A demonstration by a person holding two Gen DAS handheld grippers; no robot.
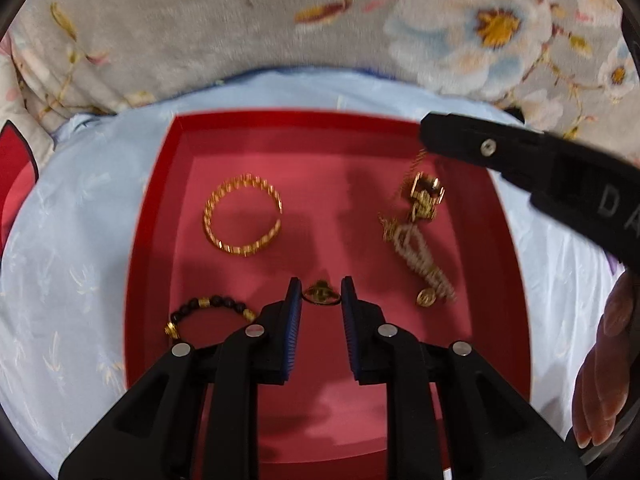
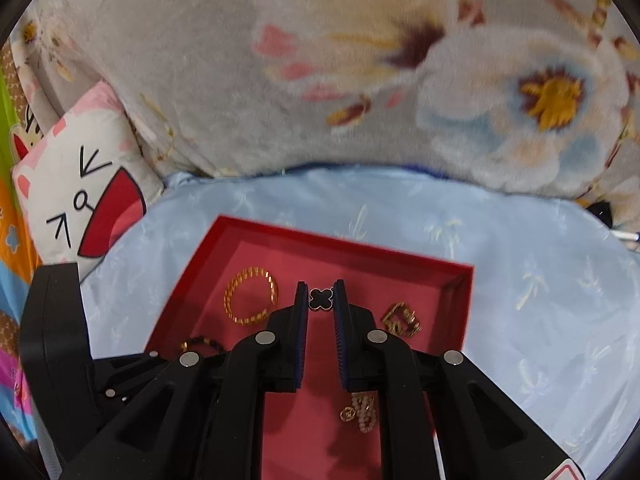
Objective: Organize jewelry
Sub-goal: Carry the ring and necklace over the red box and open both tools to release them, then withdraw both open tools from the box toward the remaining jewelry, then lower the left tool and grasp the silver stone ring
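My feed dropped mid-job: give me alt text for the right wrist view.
The right gripper is shut on a black clover charm, held above a red tray on pale blue cloth. In the tray lie a gold bangle, a beaded bracelet, a gold buckle piece and a pearl piece.

Both wrist cameras look steeply down along their fingers, close above the shared red tray; the right view also faces the blanket beyond.

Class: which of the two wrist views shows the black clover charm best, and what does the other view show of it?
The right wrist view: the black clover charm sits sharp and centred, pinched between the right gripper fingers. In the left wrist view the charm itself is hidden inside that gripper; only a chain dangling below it shows.
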